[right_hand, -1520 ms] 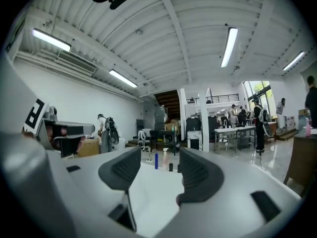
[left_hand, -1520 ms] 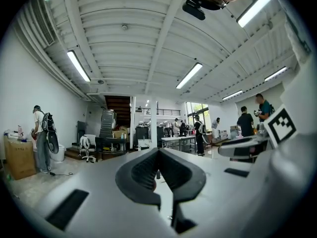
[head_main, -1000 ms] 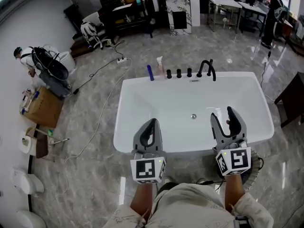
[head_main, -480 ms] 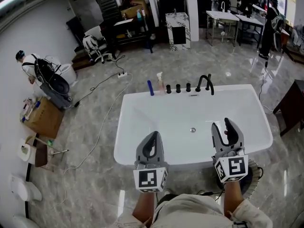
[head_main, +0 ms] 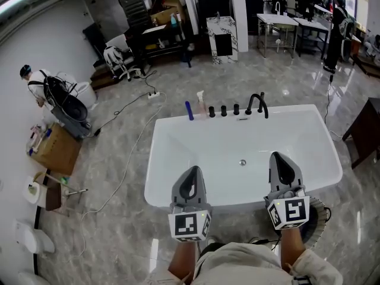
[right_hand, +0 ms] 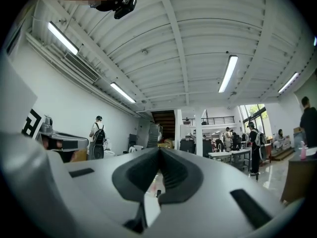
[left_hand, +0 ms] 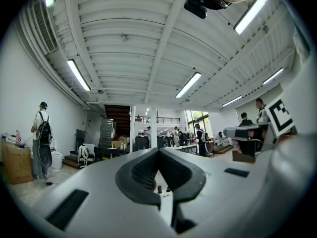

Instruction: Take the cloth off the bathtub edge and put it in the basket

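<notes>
Grey marble floor point(head_main: 119, 153), big open showroom w/ desks at the back.

Head view: the white bathtub point(head_main: 202, 141) sits right in front of you, black tap point(head_main: 257, 103) on its far rim. Your left gripper point(head_main: 191, 171) hangs over the near rim, jaws together. Your right gripper point(head_main: 278, 157) is over the same rim further rt, jaws closing down to tips touching. The basket point(head_main: 317, 215) is on the floor by the tub's near-right corner (mostly hidden under your rt gripper). Cloth: can't tell where it is.

Left gripper view: left gripper point(left_hand: 158, 150) pads meet, nothing btwn them.

Right gripper view: right gripper point(right_hand: 159, 148) pads together, nothing btwn them.
</notes>
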Demonstrator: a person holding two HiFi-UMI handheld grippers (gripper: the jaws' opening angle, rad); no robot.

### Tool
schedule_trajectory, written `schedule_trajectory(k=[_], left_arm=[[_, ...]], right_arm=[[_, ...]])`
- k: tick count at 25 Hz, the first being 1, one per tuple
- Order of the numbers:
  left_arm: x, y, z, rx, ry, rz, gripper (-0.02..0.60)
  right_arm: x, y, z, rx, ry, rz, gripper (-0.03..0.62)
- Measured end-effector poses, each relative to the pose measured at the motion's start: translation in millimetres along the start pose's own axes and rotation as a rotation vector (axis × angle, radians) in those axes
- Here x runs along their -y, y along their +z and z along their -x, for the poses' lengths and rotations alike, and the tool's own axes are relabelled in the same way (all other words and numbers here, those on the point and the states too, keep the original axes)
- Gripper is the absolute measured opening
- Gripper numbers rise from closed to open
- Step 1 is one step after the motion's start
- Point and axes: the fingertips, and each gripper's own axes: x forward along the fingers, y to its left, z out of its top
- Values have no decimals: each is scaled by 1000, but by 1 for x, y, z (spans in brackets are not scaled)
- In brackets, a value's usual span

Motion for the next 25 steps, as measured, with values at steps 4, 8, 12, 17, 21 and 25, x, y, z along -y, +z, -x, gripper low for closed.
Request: schedule_trajectory(k=[4, 8, 12, 17, 21, 25], left_arm=[[-7, -1, 6, -5, -1, 1, -5], [-5, -3, 7, -7, -2, -4, -5], [-6, -5, 9, -4, -5, 3, -5], [-2, -6, 6, -3, -21, 1, -5], [3, -5, 3, -4, -27, 1, -5], [7, -8, 0, -3, -26, 1, -5]], right_arm=[[-9, 3, 1, -2, -11, 16, -12], [-7, 1, 5, 9, -15, 4, -12], [-8, 1, 7, 12, -17, 2, -12], [-7, 0, 6, 2, -14, -2, -11], [-3, 0, 6, 3, -10, 3, -12], [2, -5, 5, -4, -7, 8, -11]])
